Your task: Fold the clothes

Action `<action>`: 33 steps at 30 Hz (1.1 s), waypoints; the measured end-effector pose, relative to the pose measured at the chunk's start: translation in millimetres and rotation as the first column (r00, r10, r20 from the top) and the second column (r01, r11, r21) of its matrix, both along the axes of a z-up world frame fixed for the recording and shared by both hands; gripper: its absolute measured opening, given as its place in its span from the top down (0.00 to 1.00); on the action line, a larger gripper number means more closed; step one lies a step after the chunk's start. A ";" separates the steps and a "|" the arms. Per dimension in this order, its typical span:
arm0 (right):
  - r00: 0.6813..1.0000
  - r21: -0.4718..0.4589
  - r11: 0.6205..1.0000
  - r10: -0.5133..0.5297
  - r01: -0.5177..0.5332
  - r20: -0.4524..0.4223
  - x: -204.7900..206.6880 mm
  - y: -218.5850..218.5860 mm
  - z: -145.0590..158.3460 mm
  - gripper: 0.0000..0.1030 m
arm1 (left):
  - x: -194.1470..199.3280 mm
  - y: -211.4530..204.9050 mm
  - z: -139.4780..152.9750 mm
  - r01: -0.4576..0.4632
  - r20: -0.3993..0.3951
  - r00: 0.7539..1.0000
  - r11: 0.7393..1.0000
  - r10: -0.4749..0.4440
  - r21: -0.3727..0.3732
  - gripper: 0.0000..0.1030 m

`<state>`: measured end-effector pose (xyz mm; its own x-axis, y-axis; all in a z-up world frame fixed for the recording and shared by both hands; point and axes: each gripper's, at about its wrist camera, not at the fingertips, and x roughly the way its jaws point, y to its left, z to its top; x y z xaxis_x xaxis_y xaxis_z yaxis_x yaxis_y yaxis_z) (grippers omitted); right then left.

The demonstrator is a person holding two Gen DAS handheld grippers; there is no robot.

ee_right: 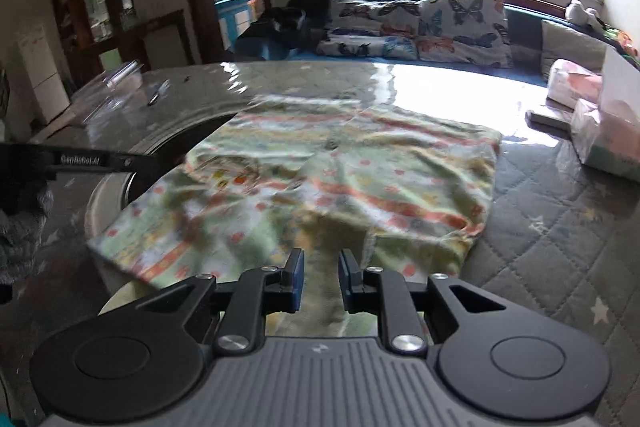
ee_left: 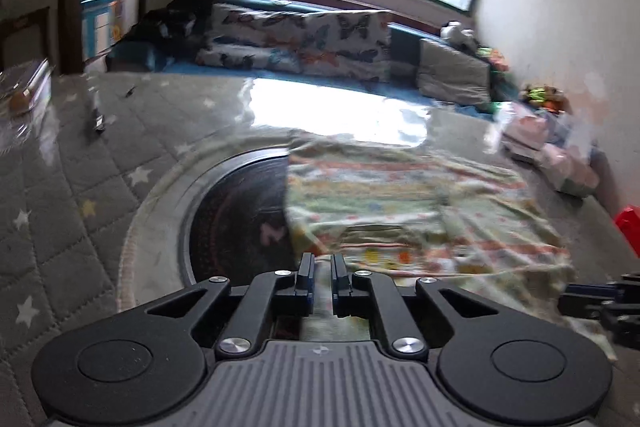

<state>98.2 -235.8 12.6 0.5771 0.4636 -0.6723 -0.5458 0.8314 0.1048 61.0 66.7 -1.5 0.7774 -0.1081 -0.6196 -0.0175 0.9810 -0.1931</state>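
A pale green garment with orange and white patterned bands [ee_left: 404,203] lies spread and partly folded on a glossy covered table; it also shows in the right wrist view [ee_right: 332,187]. My left gripper [ee_left: 322,263] is at the garment's near left edge, jaws a narrow gap apart, with cloth visible beneath but nothing clearly clamped. My right gripper [ee_right: 321,259] hovers over the garment's near edge, jaws apart and empty. The other gripper shows at the right edge of the left wrist view [ee_left: 604,303] and at the left edge of the right wrist view [ee_right: 80,163].
The table [ee_left: 80,195] has a grey quilted star cover under clear plastic and a dark round inset [ee_left: 240,211]. A pen [ee_right: 154,99] lies at the far left. Boxes and tissue packs [ee_right: 600,131] stand at the right. A couch with butterfly cushions [ee_right: 420,27] is behind.
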 end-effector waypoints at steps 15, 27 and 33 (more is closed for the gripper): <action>0.994 -0.071 0.991 0.113 -0.113 -0.006 -38.8 7.7 -10.7 0.76 | -41.7 -82.9 -12.9 0.303 -0.022 0.953 0.947 -0.302 0.103 0.71; 0.990 -0.137 0.982 0.134 -0.127 0.048 -68.9 -18.3 4.1 0.63 | -83.6 -64.0 1.7 0.252 -0.095 0.965 0.965 -0.244 0.074 0.48; 0.978 -0.215 0.959 0.199 -0.182 0.059 -87.0 -21.0 -3.9 0.55 | -89.2 -58.6 -1.8 0.226 -0.174 0.957 0.973 -0.231 -0.048 0.50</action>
